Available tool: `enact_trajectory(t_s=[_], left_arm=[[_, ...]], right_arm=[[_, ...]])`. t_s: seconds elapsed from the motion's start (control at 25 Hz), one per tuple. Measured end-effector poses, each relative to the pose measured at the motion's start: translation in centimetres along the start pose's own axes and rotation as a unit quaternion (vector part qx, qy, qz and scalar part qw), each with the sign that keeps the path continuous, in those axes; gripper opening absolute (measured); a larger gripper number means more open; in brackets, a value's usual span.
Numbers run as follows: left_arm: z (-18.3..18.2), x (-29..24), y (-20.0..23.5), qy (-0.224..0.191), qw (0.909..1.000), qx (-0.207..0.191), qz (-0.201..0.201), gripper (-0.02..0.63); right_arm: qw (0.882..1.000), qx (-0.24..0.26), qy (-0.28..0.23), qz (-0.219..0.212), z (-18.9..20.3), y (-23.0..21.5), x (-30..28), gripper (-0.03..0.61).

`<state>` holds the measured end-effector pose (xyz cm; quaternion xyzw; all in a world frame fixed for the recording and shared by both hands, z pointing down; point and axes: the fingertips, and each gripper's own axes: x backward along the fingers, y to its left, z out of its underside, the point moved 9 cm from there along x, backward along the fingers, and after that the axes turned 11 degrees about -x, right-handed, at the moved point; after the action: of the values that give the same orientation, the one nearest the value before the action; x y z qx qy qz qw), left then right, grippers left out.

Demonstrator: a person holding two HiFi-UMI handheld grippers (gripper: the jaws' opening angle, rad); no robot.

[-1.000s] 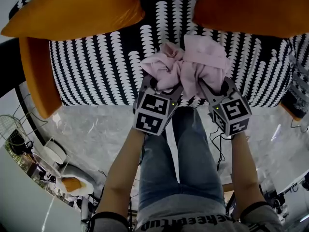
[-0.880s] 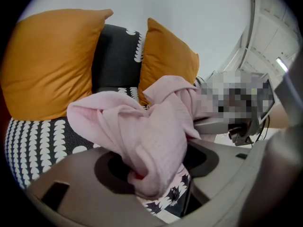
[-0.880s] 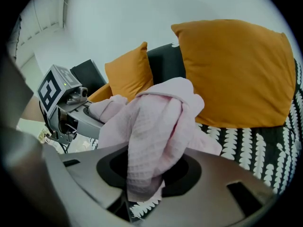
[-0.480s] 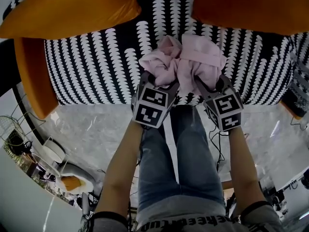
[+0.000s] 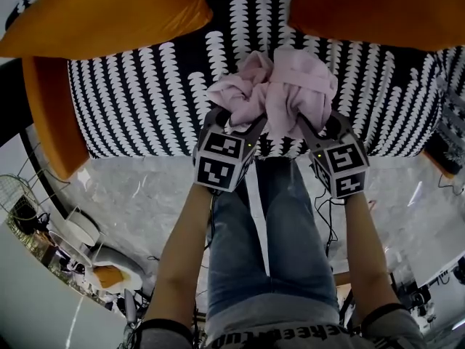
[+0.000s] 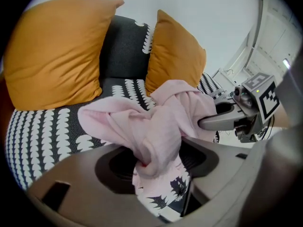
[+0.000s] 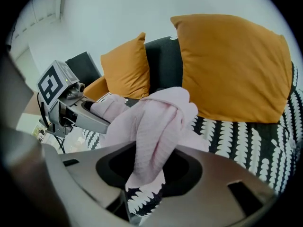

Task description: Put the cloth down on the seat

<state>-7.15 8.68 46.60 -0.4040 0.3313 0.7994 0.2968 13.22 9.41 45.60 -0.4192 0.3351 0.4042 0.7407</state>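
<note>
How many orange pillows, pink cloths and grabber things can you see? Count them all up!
orange cushions: 2 (left cushion, right cushion in the head view)
pink cloth: 1
grippers: 2 (left gripper, right gripper, both clamped on the cloth)
total: 5

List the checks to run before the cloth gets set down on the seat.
1. Left gripper shut on the bunched pink cloth: ok.
2. Right gripper shut on the same cloth: ok.
3. Cloth above the black-and-white patterned seat: ok.
4. Two orange cushions clear of the drop spot: ok.
5. Cloth touching the seat: cannot tell.
</note>
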Motion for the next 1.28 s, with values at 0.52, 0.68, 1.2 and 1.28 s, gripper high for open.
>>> enact_trajectory(t_s=[0.52, 0.68, 1.2, 1.28], left_arm=[[0.8, 2.7, 0.8, -0.048, 0.9966, -0.030, -0.060, 0.138], [-0.3, 5.1, 0.3, -0.069, 0.9959, -0.030, -0.050, 0.067], [-3.0, 10.3, -3.1, -0.128, 0.9878, -0.088, -0.004, 0.026], [-3.7, 11.6, -3.7, -0.139, 0.9853, -0.100, 0.005, 0.026]], right_arm=[[0.997, -0.022, -0.066, -0.017, 0.3, 0.9, 1.0, 0.104], [0.996, -0.033, -0.083, -0.014, -0.7, 2.9, 3.0, 0.032], [0.984, -0.038, -0.176, 0.003, -2.4, 7.5, 9.5, 0.008], [0.981, -0.044, -0.189, 0.004, -2.9, 8.3, 10.9, 0.008]])
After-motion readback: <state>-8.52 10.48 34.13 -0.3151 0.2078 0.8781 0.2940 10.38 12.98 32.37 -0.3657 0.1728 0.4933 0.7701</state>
